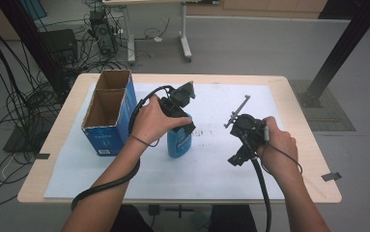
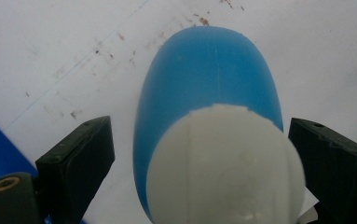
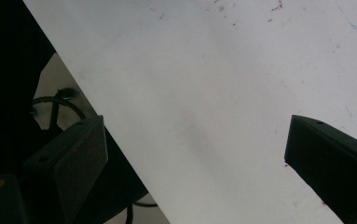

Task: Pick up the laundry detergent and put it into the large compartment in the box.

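Right between the left gripper (image 2: 199,154) jaws sits the blue bottle (image 2: 209,84), white cap up, jaws apart, not clamping.

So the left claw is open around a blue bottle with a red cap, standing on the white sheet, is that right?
Nearly. The cap is white, not red, as the left gripper view shows. The rest holds: the left claw is open around the blue bottle, its jaws not pressing on it, and the bottle stands on the white sheet.
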Available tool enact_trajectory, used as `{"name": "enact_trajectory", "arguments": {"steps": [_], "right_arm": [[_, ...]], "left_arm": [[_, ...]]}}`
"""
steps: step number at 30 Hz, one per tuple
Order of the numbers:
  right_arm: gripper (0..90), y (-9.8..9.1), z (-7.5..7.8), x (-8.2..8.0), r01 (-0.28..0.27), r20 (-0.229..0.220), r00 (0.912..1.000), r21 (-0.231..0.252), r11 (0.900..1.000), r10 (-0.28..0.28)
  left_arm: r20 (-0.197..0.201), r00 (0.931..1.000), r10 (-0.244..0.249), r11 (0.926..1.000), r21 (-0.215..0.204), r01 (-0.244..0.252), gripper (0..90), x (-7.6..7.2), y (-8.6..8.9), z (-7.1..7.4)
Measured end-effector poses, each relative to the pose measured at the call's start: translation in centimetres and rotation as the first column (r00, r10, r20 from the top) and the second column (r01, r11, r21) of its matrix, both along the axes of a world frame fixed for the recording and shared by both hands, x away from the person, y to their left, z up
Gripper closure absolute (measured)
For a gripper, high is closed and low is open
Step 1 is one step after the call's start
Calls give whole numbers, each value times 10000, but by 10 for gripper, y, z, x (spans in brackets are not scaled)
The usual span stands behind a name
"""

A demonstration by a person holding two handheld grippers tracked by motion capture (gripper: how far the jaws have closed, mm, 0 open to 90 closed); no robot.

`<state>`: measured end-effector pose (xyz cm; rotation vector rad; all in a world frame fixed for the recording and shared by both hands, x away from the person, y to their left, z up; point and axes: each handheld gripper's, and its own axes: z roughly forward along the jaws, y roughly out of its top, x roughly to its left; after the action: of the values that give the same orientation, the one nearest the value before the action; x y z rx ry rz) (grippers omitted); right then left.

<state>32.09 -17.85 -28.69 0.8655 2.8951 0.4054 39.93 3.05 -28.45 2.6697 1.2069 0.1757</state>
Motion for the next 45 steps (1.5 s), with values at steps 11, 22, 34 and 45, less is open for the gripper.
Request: {"name": "enact_trajectory", "arguments": {"steps": [11,22,34,45], "right_arm": [[56,1,-1,0,-4,-14,10000,-10,10000,4],[56,0,-1,0,49,2,10000,-17,10000,-49],[55,-2,0,0,100,9,9999,92,9999,-100],[50,-1,0,0,155,27,9999,91,9998,-155]], "left_arm": [[41,10000,-15,10000,37,15,87,0,0,0],[89,10000,15,10000,-11,-15,88,0,1,3],[68,10000,27,10000,1,-27,87,0,-1,1],[46,10000,47,10000,-7,-47,87,1,0,0]]}}
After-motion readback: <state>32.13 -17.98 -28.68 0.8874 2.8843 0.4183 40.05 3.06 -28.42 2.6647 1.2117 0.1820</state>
